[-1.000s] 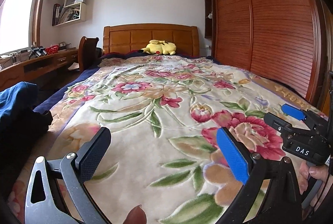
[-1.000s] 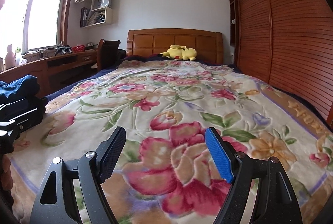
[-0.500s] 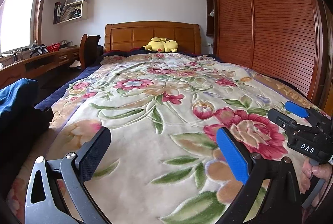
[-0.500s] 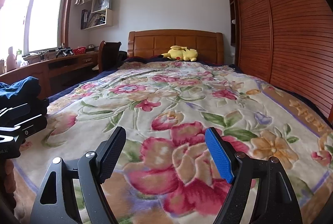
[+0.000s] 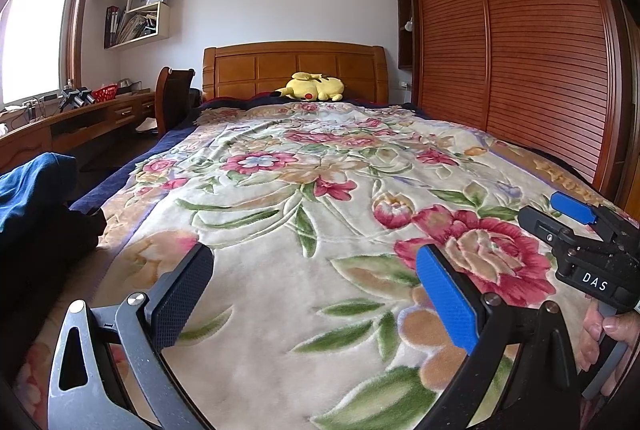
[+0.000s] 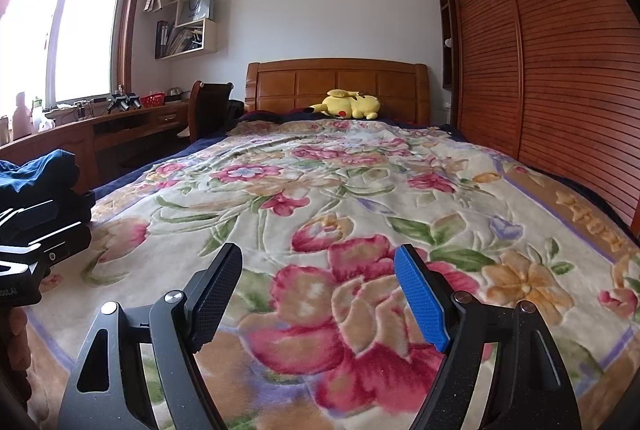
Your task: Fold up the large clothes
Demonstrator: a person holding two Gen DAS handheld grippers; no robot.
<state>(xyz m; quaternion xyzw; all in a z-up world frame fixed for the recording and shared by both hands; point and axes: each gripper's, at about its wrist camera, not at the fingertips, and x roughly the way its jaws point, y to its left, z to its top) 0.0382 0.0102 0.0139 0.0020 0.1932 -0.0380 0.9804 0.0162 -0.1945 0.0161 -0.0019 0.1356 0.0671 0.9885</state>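
Note:
A pile of dark clothes with a blue garment [image 5: 32, 186] on top lies at the bed's near left corner; it also shows in the right wrist view [image 6: 38, 170]. My left gripper [image 5: 316, 290] is open and empty, hovering over the floral blanket [image 5: 280, 198]. My right gripper [image 6: 318, 290] is open and empty over the same blanket [image 6: 340, 190], to the right of the left one. The right gripper's body [image 5: 592, 254] shows at the right edge of the left wrist view. The left gripper's body [image 6: 32, 242] shows at the left edge of the right wrist view.
A yellow plush toy [image 5: 312, 86] lies by the wooden headboard [image 5: 296, 68]. A slatted wooden wardrobe [image 5: 520, 50] runs along the bed's right side. A desk [image 5: 80, 122] and chair [image 5: 172, 98] stand on the left under the window.
Both views have tilted up slightly and show more of the room. Both grippers stay open and empty in about the same place.

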